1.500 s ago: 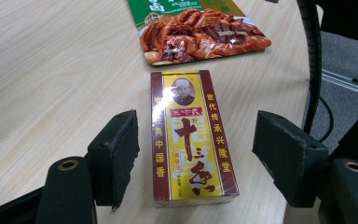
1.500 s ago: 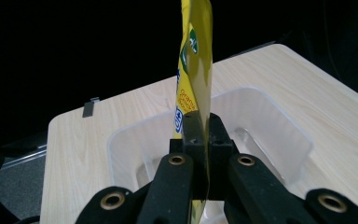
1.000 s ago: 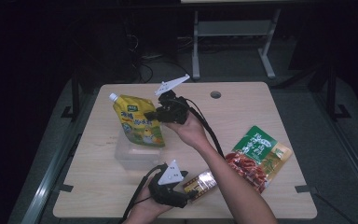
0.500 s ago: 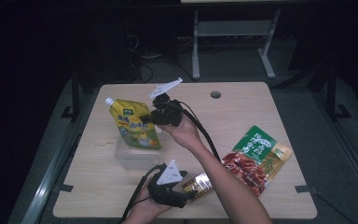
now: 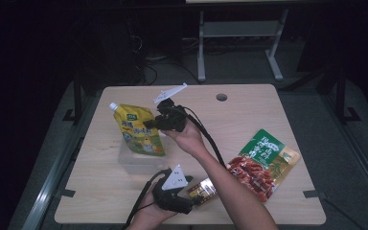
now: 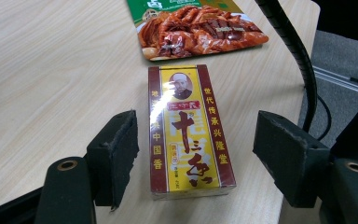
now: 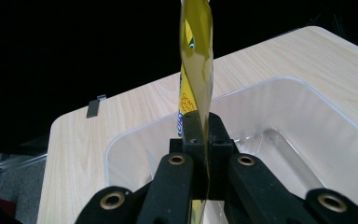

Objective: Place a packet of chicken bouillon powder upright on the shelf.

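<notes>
With the right tool [image 7: 200, 140] pinching the yellow pouch [image 5: 138, 130] over the clear tub [image 7: 307, 107], probably lowering it in, it is paying to descend squarely, while the left tool [image 6: 196, 154] is gaping around the spice box [image 6: 186, 130] on the counter [image 5: 268, 110].

High view looks down on the table [image 5: 249, 120]; both gripper views sit close above it.
</notes>
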`<action>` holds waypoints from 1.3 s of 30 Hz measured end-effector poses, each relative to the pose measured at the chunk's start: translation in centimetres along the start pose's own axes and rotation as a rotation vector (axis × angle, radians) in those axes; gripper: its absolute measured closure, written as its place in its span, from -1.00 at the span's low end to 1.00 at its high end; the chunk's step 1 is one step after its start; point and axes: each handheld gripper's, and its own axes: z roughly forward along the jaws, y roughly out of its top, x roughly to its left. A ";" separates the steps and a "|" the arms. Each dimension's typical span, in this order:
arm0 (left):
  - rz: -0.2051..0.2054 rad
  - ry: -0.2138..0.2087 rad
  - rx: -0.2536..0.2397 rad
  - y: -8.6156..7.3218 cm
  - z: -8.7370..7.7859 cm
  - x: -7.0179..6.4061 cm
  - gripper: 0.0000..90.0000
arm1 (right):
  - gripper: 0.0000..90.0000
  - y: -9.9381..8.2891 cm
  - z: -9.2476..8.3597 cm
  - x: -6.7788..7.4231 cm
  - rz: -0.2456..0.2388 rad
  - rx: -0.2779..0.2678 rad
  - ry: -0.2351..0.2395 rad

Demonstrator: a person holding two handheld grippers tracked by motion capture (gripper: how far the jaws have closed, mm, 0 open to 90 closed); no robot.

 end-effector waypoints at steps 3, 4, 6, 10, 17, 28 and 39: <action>-0.002 -0.001 -0.002 0.0 0.0 0.0 -0.33 | 0.99 -0.1 0.0 0.0 0.000 -0.004 0.000; -0.002 -0.001 -0.002 0.0 0.0 0.0 -0.33 | 0.99 -0.1 0.0 0.0 0.000 -0.004 0.000; -0.003 -0.002 -0.002 0.0 0.0 0.1 -0.33 | 0.99 -0.1 0.1 -0.1 0.013 -0.004 0.005; -0.002 -0.003 -0.003 0.0 0.0 0.1 -0.33 | 0.99 0.0 0.1 -0.1 0.021 -0.008 0.013; -0.001 -0.001 -0.003 0.0 0.0 0.1 -0.33 | 0.99 0.0 0.4 0.1 0.021 0.005 0.005; -0.009 0.003 -0.006 0.0 0.0 0.2 -0.33 | 0.99 -0.6 0.7 -0.1 0.024 0.011 -0.009; -0.008 0.001 -0.001 0.0 0.0 0.2 -0.33 | 0.99 -1.3 0.6 -0.3 0.007 0.001 -0.009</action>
